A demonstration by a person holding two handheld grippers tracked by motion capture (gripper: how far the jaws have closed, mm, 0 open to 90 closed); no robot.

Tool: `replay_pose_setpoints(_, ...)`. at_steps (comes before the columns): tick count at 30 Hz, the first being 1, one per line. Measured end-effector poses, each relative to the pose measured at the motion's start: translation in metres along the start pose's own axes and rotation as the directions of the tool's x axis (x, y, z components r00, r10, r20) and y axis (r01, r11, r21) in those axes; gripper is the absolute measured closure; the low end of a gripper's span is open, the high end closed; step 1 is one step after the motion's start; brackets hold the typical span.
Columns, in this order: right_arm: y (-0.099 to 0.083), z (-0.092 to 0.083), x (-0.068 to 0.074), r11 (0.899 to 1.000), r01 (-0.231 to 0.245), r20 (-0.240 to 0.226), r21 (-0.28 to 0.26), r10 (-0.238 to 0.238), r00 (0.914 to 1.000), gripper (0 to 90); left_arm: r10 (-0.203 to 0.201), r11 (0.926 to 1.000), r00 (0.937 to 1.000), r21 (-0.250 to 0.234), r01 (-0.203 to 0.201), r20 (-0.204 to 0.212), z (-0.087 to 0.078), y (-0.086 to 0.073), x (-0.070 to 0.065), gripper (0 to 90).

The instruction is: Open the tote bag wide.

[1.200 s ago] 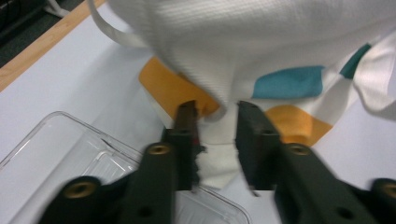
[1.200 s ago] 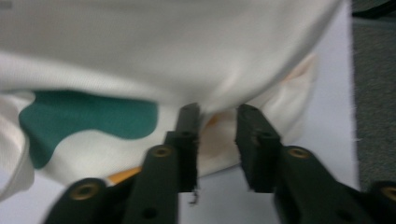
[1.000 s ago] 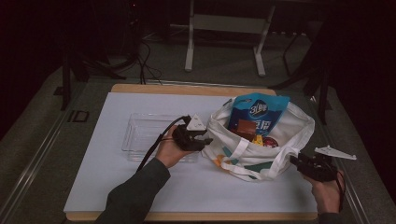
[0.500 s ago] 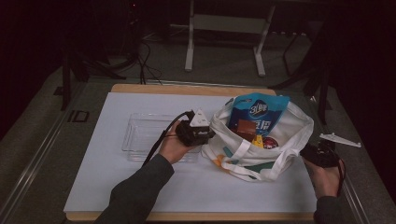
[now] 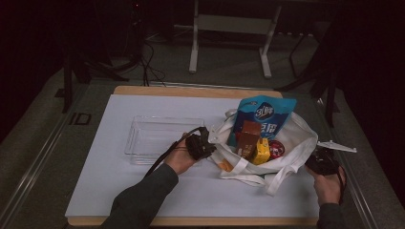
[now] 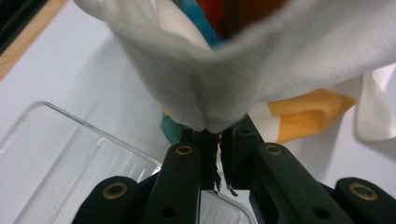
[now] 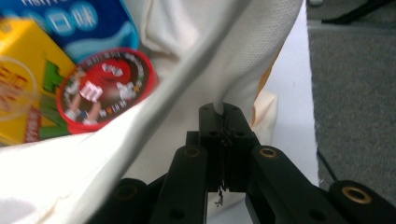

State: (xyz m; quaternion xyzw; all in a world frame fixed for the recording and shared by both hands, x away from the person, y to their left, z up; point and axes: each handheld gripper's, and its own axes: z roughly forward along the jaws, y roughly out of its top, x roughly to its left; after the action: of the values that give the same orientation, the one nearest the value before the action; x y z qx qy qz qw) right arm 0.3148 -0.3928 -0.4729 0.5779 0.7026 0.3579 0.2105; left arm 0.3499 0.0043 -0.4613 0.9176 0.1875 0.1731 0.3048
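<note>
- Tote bag of cream-white cloth, packed with groceries, lies on the white mat toward the table's right edge, its mouth turned up; both grippers hold its rim.
- Nearest, at the near right corner, the right gripper has just been closing, and its black jaws stand pinched together on a fold of the bag's right rim; the right gripper view shows cloth running straight into the clamp.
- Left gripper, at the middle of the mat, has likewise just been closing; in the left gripper view its jaws are nearly together with the grey-white hem of the bag's left rim nipped between them.
- Step in hand, as I judge it: taking hold of the bag at two opposite sides of its mouth. Both grips look seated, so the next move probably calls for drawing the two rims apart or lifting evenly, keeping both clamps tight so the thin cloth does not slip out.
- Inside the bag, farther in: a round red M&M's lid, a yellow carton, a brown box.
- Behind these a tall blue snack pouch stands out of the mouth toward the far edge.
- Just beside the left gripper, on its far left, sits a clear plastic tray.
</note>
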Motion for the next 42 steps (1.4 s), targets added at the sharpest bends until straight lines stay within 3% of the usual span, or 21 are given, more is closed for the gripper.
replay_pose_setpoints(7,-0.017,0.024,-0.005,0.993,-0.003,0.024,0.118,0.000,0.9997,89.0,-0.015,0.9999,0.9999,0.001,0.015,0.007,0.002,-0.002,0.001,85.2)
replay_pose_setpoints(9,-0.017,0.024,-0.006,0.993,-0.011,0.016,0.114,0.009,0.9998,88.9,-0.011,0.9999,0.9999,0.003,0.011,0.005,0.001,-0.002,0.002,85.0)
replay_pose_setpoints(13,-0.014,0.021,-0.002,0.992,0.015,0.032,0.125,-0.019,0.9993,88.1,-0.018,0.9998,0.9998,-0.002,0.018,0.008,0.001,-0.003,0.002,79.0)
replay_pose_setpoints(16,-0.014,0.016,-0.002,0.994,0.019,0.028,0.108,-0.022,0.9994,83.1,-0.020,0.9990,0.9987,-0.039,0.022,0.047,-0.006,-0.006,0.003,69.7)
replay_pose_setpoints(19,-0.016,0.009,-0.001,0.994,0.028,0.010,0.103,-0.029,0.9995,77.7,-0.035,0.9961,0.9976,-0.078,0.040,0.060,-0.014,-0.008,0.004,64.3)
replay_pose_setpoints(24,-0.016,-0.004,0.002,0.996,0.040,-0.004,0.080,-0.040,0.9992,71.2,-0.063,0.9922,0.9955,-0.103,0.070,0.070,-0.022,-0.012,0.004,57.7)
replay_pose_setpoints(30,-0.017,-0.028,0.008,0.997,0.066,-0.050,0.032,-0.065,0.9967,63.7,-0.086,0.9841,0.9929,-0.148,0.098,0.082,-0.037,-0.014,0.008,55.8)
replay_pose_setpoints(31,-0.017,-0.031,0.008,0.998,0.065,-0.052,0.027,-0.064,0.9966,62.9,-0.089,0.9788,0.9932,-0.178,0.101,0.075,-0.043,-0.015,0.010,55.8)
replay_pose_setpoints(32,-0.017,-0.031,0.008,0.998,0.065,-0.052,0.027,-0.064,0.9966,62.9,-0.089,0.9788,0.9932,-0.178,0.101,0.075,-0.043,-0.015,0.010,55.7)
replay_pose_setpoints(33,-0.016,-0.037,0.006,0.998,0.062,-0.059,0.015,-0.061,0.9964,61.9,-0.100,0.9720,0.9912,-0.204,0.116,0.087,-0.048,-0.017,0.012,55.1)
replay_pose_setpoints(35,-0.015,-0.040,0.005,0.998,0.057,-0.058,0.009,-0.057,0.9967,61.9,-0.100,0.9720,0.9912,-0.204,0.116,0.087,-0.048,-0.017,0.012,54.8)
replay_pose_setpoints(36,-0.013,-0.046,0.003,0.999,0.043,-0.058,-0.006,-0.043,0.9974,60.0,-0.113,0.9630,0.9899,-0.236,0.131,0.086,-0.055,-0.019,0.015,54.2)
replay_pose_setpoints(37,-0.012,-0.049,0.001,0.999,0.039,-0.062,-0.014,-0.040,0.9973,59.6,-0.120,0.9587,0.9887,-0.248,0.139,0.090,-0.058,-0.020,0.016,54.2)
replay_pose_setpoints(38,-0.012,-0.052,0.000,0.999,0.035,-0.061,-0.022,-0.036,0.9975,59.3,-0.120,0.9587,0.9887,-0.248,0.139,0.090,-0.058,-0.020,0.016,54.2)
replay_pose_setpoints(39,-0.011,-0.055,0.000,0.999,0.035,-0.059,-0.033,-0.036,0.9976,59.3,-0.127,0.9517,0.9869,-0.268,0.150,0.099,-0.062,-0.020,0.018,54.2)
replay_pose_setpoints(42,-0.007,-0.065,-0.001,0.997,0.035,-0.062,-0.068,-0.039,0.9973,59.3,-0.136,0.9461,0.9858,-0.283,0.159,0.099,-0.067,-0.019,0.020,54.2)
